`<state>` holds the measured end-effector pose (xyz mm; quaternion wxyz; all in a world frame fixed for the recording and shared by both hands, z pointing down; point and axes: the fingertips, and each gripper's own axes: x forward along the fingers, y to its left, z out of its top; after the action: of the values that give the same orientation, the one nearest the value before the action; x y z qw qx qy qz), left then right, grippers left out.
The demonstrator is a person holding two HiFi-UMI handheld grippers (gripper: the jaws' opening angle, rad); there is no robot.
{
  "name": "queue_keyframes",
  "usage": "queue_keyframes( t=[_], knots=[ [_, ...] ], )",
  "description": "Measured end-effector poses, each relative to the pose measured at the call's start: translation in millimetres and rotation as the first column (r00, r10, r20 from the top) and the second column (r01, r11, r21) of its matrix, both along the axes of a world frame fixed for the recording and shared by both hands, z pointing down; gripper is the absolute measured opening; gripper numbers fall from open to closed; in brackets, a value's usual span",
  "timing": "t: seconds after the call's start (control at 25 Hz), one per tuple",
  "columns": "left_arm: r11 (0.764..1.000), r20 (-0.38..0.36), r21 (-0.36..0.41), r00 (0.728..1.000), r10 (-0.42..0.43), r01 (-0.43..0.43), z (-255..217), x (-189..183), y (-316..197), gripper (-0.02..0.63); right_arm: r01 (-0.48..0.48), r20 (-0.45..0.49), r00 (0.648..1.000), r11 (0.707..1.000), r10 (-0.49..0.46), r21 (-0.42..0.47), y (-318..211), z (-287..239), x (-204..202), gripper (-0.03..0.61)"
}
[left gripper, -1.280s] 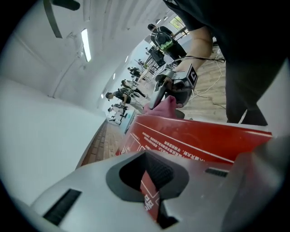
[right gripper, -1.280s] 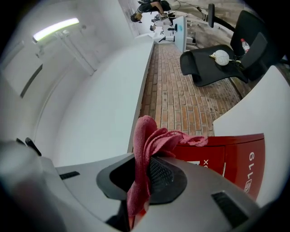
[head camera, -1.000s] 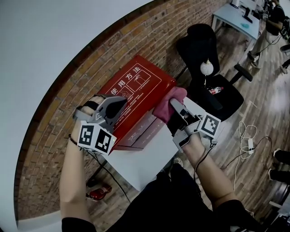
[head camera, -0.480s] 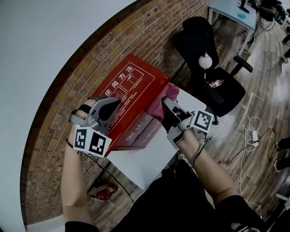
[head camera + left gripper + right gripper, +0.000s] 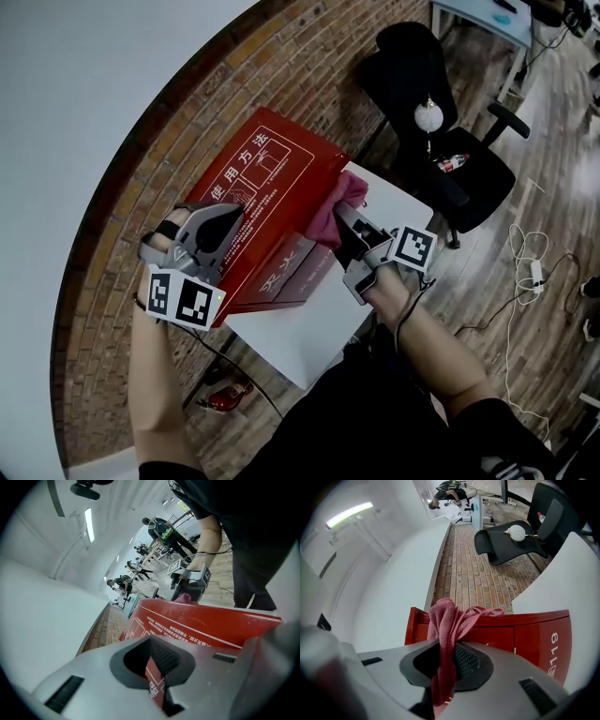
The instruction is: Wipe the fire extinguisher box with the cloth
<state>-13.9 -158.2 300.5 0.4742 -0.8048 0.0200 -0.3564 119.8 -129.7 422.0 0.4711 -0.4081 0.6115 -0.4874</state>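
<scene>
The red fire extinguisher box (image 5: 262,187) lies on the white table (image 5: 309,328) against the brick wall, its printed lid facing up. My left gripper (image 5: 230,217) is shut on the lid's near left edge; in the left gripper view a thin red panel (image 5: 197,625) runs between the closed jaws of this gripper (image 5: 154,674). My right gripper (image 5: 339,217) is shut on the pink cloth (image 5: 336,206) and presses it against the box's right end. In the right gripper view the cloth (image 5: 447,625) bunches up out of the right gripper (image 5: 443,667) onto the red box (image 5: 525,634).
A black office chair (image 5: 441,122) with a white ball and a small bottle on it stands just right of the table. Behind the box is the brick wall (image 5: 141,187). Cables (image 5: 525,272) lie on the wooden floor, and a red object (image 5: 225,396) sits under the table.
My right gripper has slid the cloth a little down the box's right end. The left gripper has stayed clamped in the same place.
</scene>
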Motion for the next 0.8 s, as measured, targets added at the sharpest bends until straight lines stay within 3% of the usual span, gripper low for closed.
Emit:
queue_keyframes(
  t=[0.8],
  knots=[
    [1.0,-0.002,-0.004,1.0,-0.006,0.006,0,0,-1,0.015,-0.016,0.011,1.0,0.994,0.017,-0.105,-6,72,2,0.069]
  ],
)
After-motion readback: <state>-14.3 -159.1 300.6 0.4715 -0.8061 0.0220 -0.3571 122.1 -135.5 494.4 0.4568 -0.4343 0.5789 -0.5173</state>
